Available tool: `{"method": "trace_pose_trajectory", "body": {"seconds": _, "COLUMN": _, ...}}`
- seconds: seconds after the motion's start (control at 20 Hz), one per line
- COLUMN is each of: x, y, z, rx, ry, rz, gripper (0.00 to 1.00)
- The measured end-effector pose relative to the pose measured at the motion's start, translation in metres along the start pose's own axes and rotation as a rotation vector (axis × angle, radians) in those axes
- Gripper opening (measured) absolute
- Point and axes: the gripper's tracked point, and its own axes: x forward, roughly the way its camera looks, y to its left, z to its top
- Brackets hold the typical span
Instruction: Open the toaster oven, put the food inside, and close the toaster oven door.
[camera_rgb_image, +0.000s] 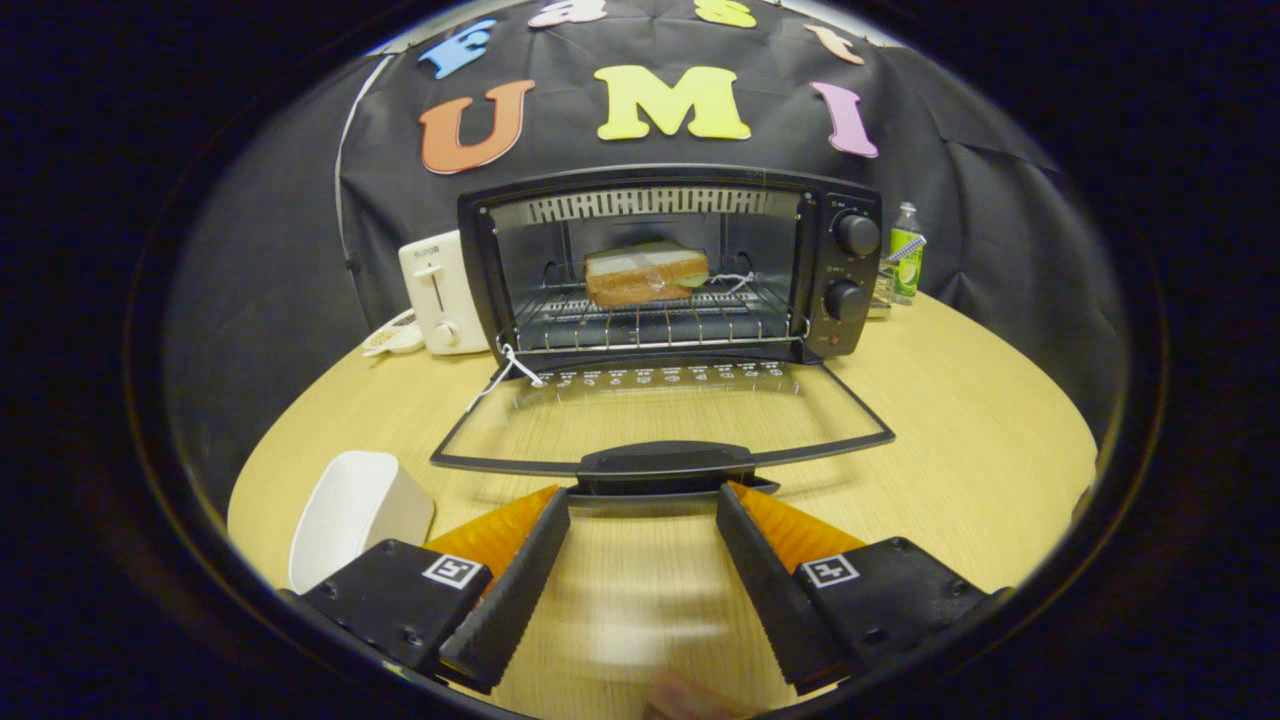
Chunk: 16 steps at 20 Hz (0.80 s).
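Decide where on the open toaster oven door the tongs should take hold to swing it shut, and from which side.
Grip the handle, the dark bar along the free front edge of the door, which lies folded down flat. Come from the front, where the open tongs sit just short of it, probably slipping under the bar to lift.

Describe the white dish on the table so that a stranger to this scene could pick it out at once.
Start at the black toaster oven, whose glass door lies folded down. The white dish sits on the table beside that door, next to one finger of the open gripper. Unlike the upright white toaster, it is low and empty.
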Motion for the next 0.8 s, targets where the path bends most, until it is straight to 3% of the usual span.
{"method": "trace_pose_trajectory", "body": {"seconds": 0.2, "x": -0.001, "y": -0.003, "z": 0.006, "rx": -0.029, "ry": -0.028, "rz": -0.035, "gripper": 1.0}}
{"method": "trace_pose_trajectory", "body": {"seconds": 0.8, "x": -0.012, "y": -0.002, "z": 0.018, "rx": -0.008, "ry": -0.145, "rz": -0.025, "gripper": 1.0}}
